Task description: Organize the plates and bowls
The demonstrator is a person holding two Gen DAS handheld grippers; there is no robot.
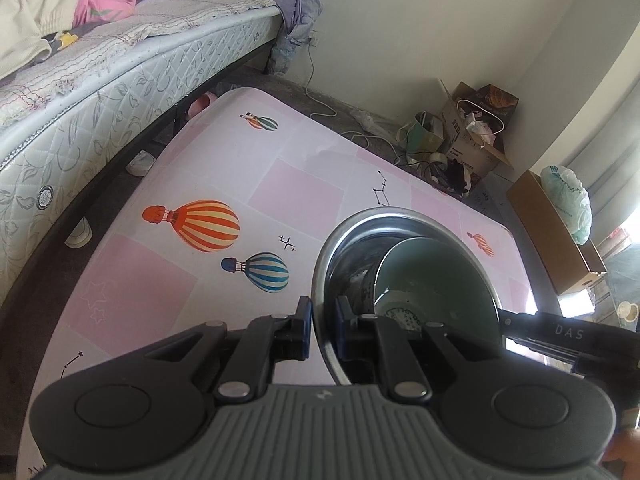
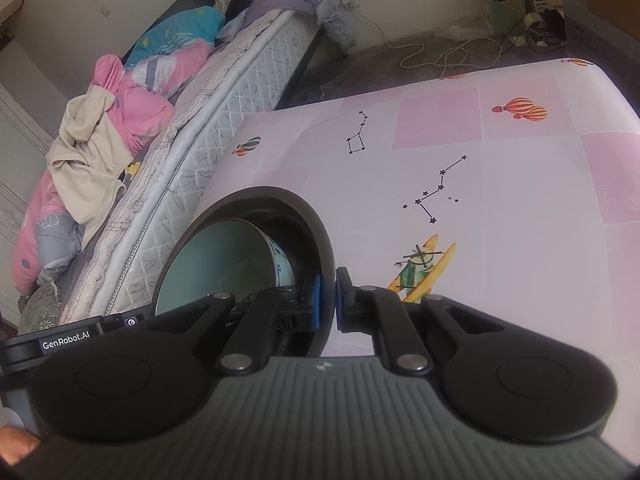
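Observation:
A steel bowl (image 1: 350, 256) is held tilted over the pink balloon-print table (image 1: 280, 184). A pale green ceramic bowl (image 1: 436, 280) sits nested inside it. My left gripper (image 1: 322, 320) is shut on the steel bowl's near-left rim, one blue pad on each side of the wall. In the right wrist view my right gripper (image 2: 327, 306) is shut on the opposite rim of the same steel bowl (image 2: 308, 236), and the green bowl (image 2: 216, 268) shows inside. Each gripper's body appears at the edge of the other's view.
A bed with a quilted mattress (image 1: 80, 128) and piled bedding runs along the table's left side. Cardboard boxes (image 1: 476, 136) and a white cable (image 1: 320, 108) lie on the floor beyond the table. A brown box with a plastic bag (image 1: 568, 200) stands at right.

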